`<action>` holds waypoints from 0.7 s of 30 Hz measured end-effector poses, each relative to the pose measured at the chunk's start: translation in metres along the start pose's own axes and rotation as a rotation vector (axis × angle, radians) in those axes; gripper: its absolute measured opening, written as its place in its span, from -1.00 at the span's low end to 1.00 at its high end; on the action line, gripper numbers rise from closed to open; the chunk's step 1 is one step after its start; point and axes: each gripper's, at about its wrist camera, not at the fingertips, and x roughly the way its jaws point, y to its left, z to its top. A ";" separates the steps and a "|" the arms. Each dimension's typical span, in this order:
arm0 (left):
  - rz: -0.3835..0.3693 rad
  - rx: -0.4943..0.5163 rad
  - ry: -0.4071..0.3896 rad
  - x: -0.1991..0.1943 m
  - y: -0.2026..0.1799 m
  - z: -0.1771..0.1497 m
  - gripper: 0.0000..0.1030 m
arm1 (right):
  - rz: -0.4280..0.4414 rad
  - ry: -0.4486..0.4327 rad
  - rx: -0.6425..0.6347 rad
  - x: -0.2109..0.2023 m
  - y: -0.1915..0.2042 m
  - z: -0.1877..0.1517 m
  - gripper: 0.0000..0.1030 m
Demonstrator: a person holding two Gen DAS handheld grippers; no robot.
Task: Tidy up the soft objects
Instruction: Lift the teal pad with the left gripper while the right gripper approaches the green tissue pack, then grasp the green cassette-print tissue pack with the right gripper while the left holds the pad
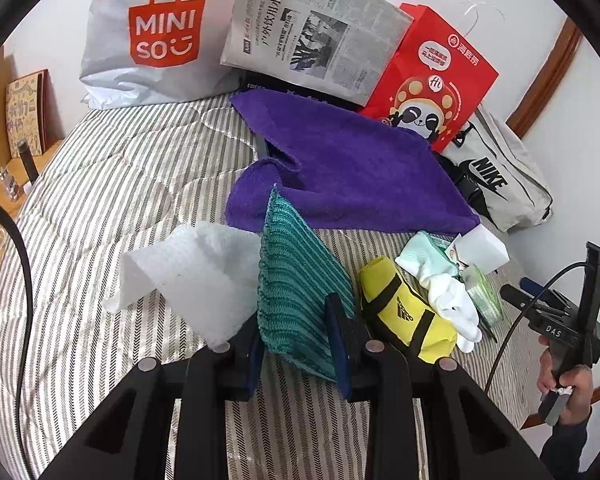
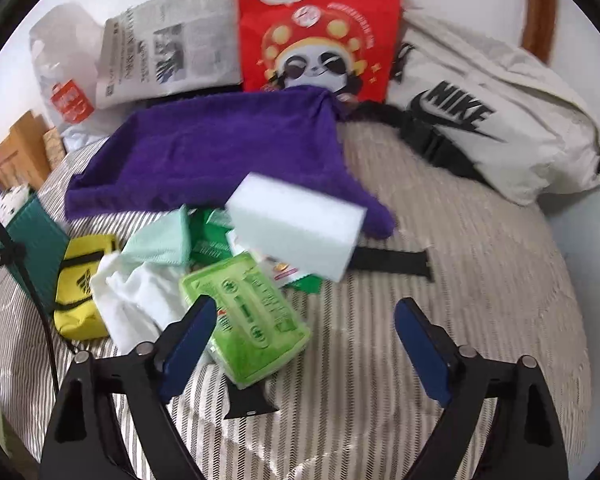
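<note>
Striped bed (image 1: 100, 200): left gripper (image 1: 296, 344) clamps teal cloth (image 1: 296, 280); right gripper (image 2: 304, 344) agape over green pack (image 2: 252, 320)

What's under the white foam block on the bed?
The white foam block lies on an edge of the purple towel, green packets and a black strap. Anything directly beneath its middle is covered.

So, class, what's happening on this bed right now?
A person is sorting soft things with two handheld grippers. The left gripper is shut on a teal ribbed cloth, holding it up off the striped bed. The right gripper is open beside the green tissue pack, holding nothing. The purple towel lies behind.
</note>
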 end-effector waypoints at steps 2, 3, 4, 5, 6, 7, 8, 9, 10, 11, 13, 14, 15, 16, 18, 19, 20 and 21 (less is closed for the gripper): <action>0.002 0.004 0.005 0.000 -0.001 0.001 -0.47 | 0.043 0.015 -0.007 0.006 0.002 -0.003 0.74; 0.002 0.004 0.006 0.001 0.000 0.001 -0.47 | 0.057 0.028 -0.013 0.010 0.003 -0.005 0.74; 0.003 0.002 0.006 0.001 0.000 0.002 -0.47 | 0.061 0.031 -0.018 0.013 0.005 -0.006 0.74; 0.002 -0.004 0.007 0.001 0.001 0.002 -0.47 | 0.061 0.032 -0.024 0.016 0.006 -0.007 0.74; -0.002 -0.009 0.010 0.002 0.002 0.003 -0.47 | 0.061 0.036 -0.025 0.018 0.006 -0.008 0.74; -0.007 -0.010 0.013 0.002 0.002 0.004 -0.47 | 0.070 0.040 -0.020 0.020 0.006 -0.008 0.74; -0.007 -0.009 0.013 0.003 0.002 0.004 -0.47 | 0.085 0.037 -0.011 0.022 0.005 -0.007 0.74; -0.007 -0.007 0.013 0.003 0.002 0.004 -0.47 | 0.099 0.037 -0.007 0.024 0.004 -0.007 0.74; -0.006 -0.006 0.013 0.003 0.002 0.005 -0.47 | 0.104 0.042 -0.004 0.026 0.004 -0.006 0.74; -0.007 -0.004 0.014 0.003 0.001 0.005 -0.47 | 0.117 0.047 0.001 0.028 0.004 -0.005 0.74; -0.009 -0.003 0.014 0.004 0.001 0.005 -0.47 | 0.150 0.064 0.003 0.034 0.005 -0.004 0.74; -0.009 -0.006 0.014 0.004 0.001 0.005 -0.47 | 0.156 0.069 0.001 0.037 0.007 -0.004 0.73; -0.011 -0.009 0.015 0.004 0.001 0.005 -0.47 | 0.162 0.070 -0.005 0.038 0.009 -0.004 0.68; -0.012 -0.012 0.016 0.005 0.001 0.005 -0.47 | 0.154 0.058 -0.018 0.037 0.011 -0.004 0.58; -0.018 -0.016 0.017 0.005 0.002 0.005 -0.47 | 0.144 0.043 -0.037 0.037 0.015 -0.004 0.40; -0.019 -0.017 0.017 0.005 0.003 0.004 -0.47 | 0.143 0.044 -0.047 0.038 0.016 -0.004 0.39; -0.018 -0.016 0.016 0.005 0.003 0.004 -0.47 | 0.138 0.038 -0.055 0.037 0.017 -0.004 0.37; -0.016 -0.015 0.016 0.005 0.003 0.004 -0.47 | 0.135 0.028 -0.058 0.037 0.017 -0.004 0.35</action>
